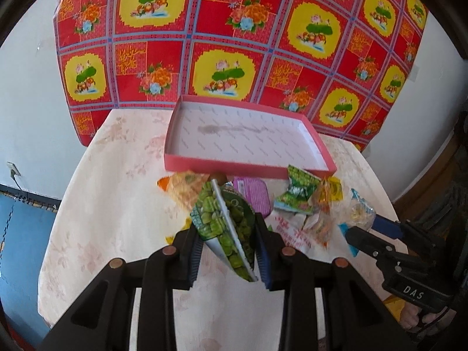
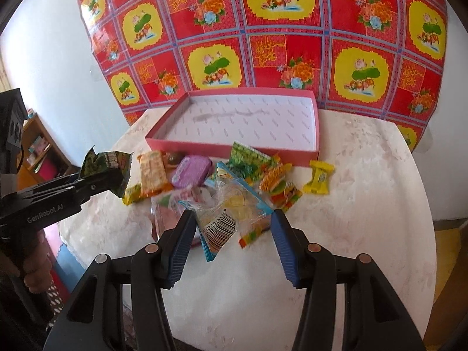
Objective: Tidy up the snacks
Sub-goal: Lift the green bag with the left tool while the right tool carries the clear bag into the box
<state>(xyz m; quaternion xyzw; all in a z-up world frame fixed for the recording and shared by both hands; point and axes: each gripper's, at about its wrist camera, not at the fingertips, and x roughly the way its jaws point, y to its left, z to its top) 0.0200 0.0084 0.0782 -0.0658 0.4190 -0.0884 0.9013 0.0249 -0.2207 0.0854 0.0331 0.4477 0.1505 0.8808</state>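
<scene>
Behind everything a red floral cloth (image 1: 234, 35) is hanging against a pale wall, and below it a round table (image 2: 365, 204) in a cream cover is filling most of both views. At the table's far side the pink box (image 1: 204, 166) is sitting with nothing in it yet, its long axis running left to right across my reach.

Just in front of the box's near wall the snack pile (image 2: 234, 181) is lying loose: a purple tub (image 2: 191, 172), an orange packet (image 2: 152, 172), and a yellow candy (image 2: 318, 177) a little apart on the right.

With my left gripper (image 1: 228, 251) I am clamping a green pea packet (image 1: 225, 222) and holding it up off the table, its long axis pointing ahead toward the box. The box is lying straight beyond it, past the pile, so I judge this hand is the one to carry forward over the near wall and let go; the packet looks light and floppy and may hang on the rim.

My right gripper (image 2: 231, 242) is spread wide and gripping nothing, hovering around a clear barcoded bag (image 2: 231, 219) at the near edge of the pile. That bag is lying slantwise between the pads, so I reckon closing here would catch it.
</scene>
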